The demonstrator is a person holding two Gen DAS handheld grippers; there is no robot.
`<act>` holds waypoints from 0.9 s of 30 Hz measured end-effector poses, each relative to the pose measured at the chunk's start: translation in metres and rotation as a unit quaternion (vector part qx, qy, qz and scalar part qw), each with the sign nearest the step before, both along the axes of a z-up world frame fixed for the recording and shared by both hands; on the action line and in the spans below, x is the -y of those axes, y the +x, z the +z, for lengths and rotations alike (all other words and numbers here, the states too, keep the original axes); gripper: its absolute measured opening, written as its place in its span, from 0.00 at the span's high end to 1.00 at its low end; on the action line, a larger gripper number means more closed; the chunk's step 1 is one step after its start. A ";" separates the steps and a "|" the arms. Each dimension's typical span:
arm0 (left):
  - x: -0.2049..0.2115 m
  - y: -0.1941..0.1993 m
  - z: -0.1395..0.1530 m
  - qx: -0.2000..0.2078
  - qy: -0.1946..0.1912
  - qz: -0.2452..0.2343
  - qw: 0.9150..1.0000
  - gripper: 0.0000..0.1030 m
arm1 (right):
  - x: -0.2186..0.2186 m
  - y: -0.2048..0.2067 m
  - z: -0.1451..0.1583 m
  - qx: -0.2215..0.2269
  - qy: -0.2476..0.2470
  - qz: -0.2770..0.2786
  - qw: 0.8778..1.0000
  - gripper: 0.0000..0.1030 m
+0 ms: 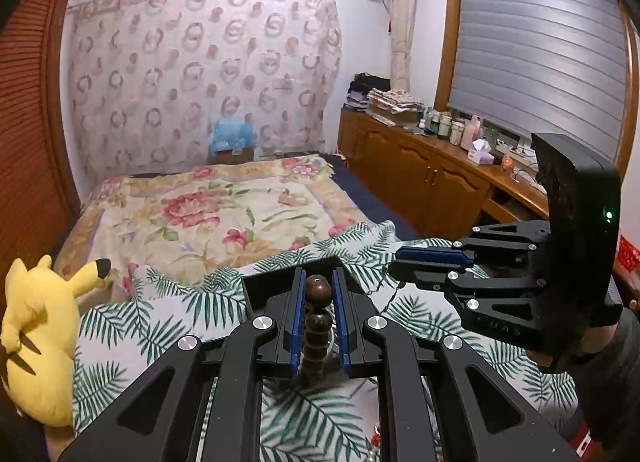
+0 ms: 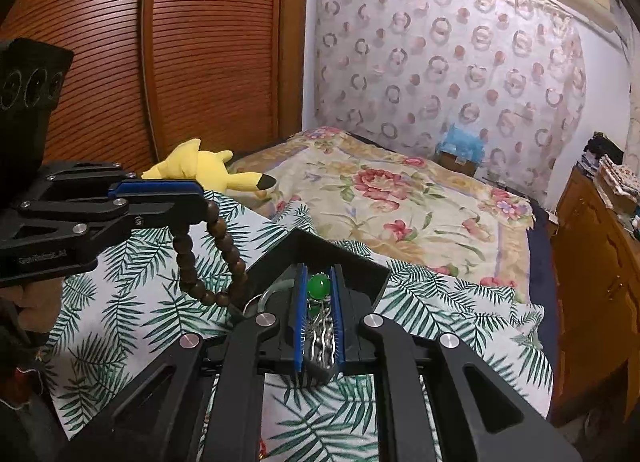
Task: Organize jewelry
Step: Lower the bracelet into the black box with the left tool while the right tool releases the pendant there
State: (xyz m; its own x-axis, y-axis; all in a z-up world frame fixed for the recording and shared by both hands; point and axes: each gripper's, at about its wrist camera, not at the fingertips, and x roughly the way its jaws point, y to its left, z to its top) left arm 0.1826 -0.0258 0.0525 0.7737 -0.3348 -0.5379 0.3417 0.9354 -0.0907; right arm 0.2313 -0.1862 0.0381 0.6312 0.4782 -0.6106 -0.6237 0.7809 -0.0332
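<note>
My left gripper (image 1: 318,294) is shut on a brown wooden bead bracelet (image 1: 316,318); in the right wrist view the bracelet (image 2: 208,258) hangs in a loop from the left gripper (image 2: 202,201). My right gripper (image 2: 318,290) is shut on a silver chain piece with a green stone (image 2: 319,285); it shows at the right of the left wrist view (image 1: 394,262). A black jewelry box (image 2: 316,250) lies on the leaf-print cloth (image 2: 132,302), just below and beyond both grippers. A clear ring (image 2: 272,294) lies inside the box.
A yellow plush toy (image 1: 36,338) lies on the bed at the left. A floral quilt (image 1: 224,217) covers the bed beyond the cloth. A wooden cabinet (image 1: 432,173) with bottles and a tissue box stands to the right. A wooden wardrobe (image 2: 192,49) is on the left.
</note>
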 end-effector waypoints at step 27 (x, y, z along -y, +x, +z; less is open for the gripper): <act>0.011 0.076 -0.039 -0.059 0.029 -0.001 0.998 0.88 | 0.004 0.035 -0.059 -0.083 0.015 -0.016 0.996 0.87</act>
